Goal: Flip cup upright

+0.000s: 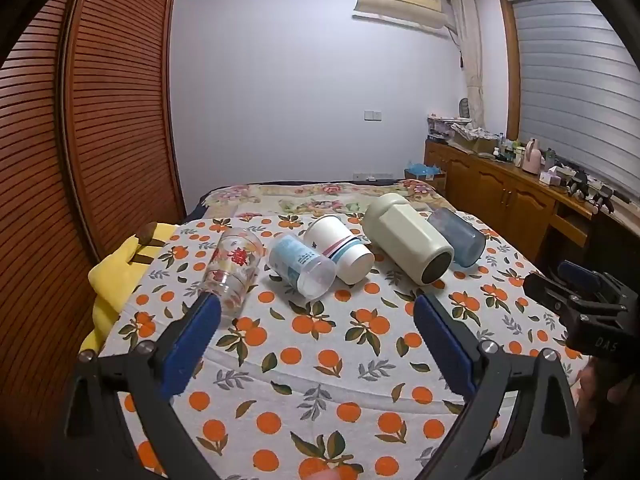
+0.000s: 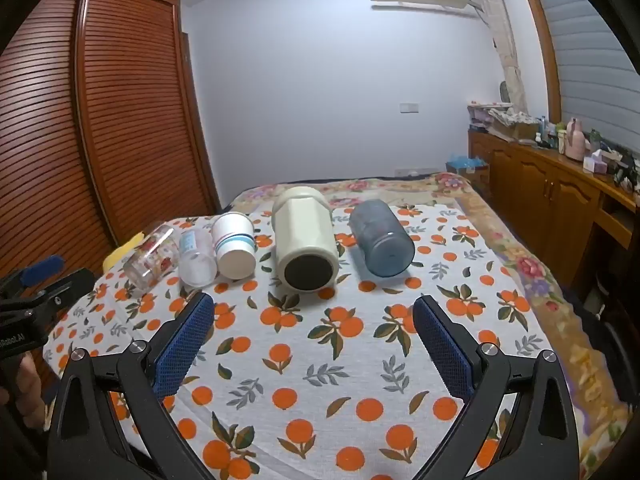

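Several cups lie on their sides in a row on the orange-print cloth (image 1: pixel 320 360), bottoms toward me: a clear glass with red flowers (image 1: pixel 232 268) (image 2: pixel 154 256), a clear cup with a blue label (image 1: pixel 302 266) (image 2: pixel 196 258), a white paper cup with stripes (image 1: pixel 340 252) (image 2: pixel 234 250), a cream mug (image 1: pixel 408 240) (image 2: pixel 306 244) and a blue translucent cup (image 1: pixel 458 236) (image 2: pixel 380 238). My left gripper (image 1: pixel 316 304) is open and empty just short of the row, its left finger tip near the flowered glass. My right gripper (image 2: pixel 314 308) is open and empty in front of the cream mug.
The cloth covers a bed with a floral blanket (image 1: pixel 320 196) behind it. A yellow cloth (image 1: pixel 116 276) lies at the left edge. A slatted wooden wardrobe (image 1: pixel 100 120) stands left, a wooden sideboard (image 1: pixel 500 184) with clutter right.
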Demonstrator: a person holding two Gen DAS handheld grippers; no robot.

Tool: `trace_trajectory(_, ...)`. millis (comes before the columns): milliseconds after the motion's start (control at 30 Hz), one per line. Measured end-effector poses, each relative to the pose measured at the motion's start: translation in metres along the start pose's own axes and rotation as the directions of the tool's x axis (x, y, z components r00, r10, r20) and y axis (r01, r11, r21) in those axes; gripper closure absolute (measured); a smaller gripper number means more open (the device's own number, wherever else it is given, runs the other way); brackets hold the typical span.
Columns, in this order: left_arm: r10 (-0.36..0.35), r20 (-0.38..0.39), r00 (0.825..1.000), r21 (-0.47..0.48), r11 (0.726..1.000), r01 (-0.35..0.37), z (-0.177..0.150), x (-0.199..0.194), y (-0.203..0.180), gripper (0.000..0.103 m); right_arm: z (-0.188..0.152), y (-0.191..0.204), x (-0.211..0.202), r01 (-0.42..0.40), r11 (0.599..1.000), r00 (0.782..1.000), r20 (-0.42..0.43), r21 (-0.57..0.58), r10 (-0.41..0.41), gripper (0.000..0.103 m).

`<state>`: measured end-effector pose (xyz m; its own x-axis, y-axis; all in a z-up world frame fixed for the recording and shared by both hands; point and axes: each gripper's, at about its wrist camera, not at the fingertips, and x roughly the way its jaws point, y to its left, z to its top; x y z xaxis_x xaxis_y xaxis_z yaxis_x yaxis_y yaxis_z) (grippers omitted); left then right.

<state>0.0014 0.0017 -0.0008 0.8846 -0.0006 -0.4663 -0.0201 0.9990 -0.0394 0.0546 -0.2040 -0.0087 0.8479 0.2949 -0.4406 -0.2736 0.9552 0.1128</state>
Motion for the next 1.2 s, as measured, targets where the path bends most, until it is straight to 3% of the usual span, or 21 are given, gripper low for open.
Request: trace_trajectory(1200, 0.016, 0.022, 1.0, 0.025, 1.0, -0.017, 0.0, -0.007, -0.008, 0.005, 0.0, -0.003, -0.001, 0.002, 1.0, 1.0, 0.008, 0.003, -0.002, 0.002)
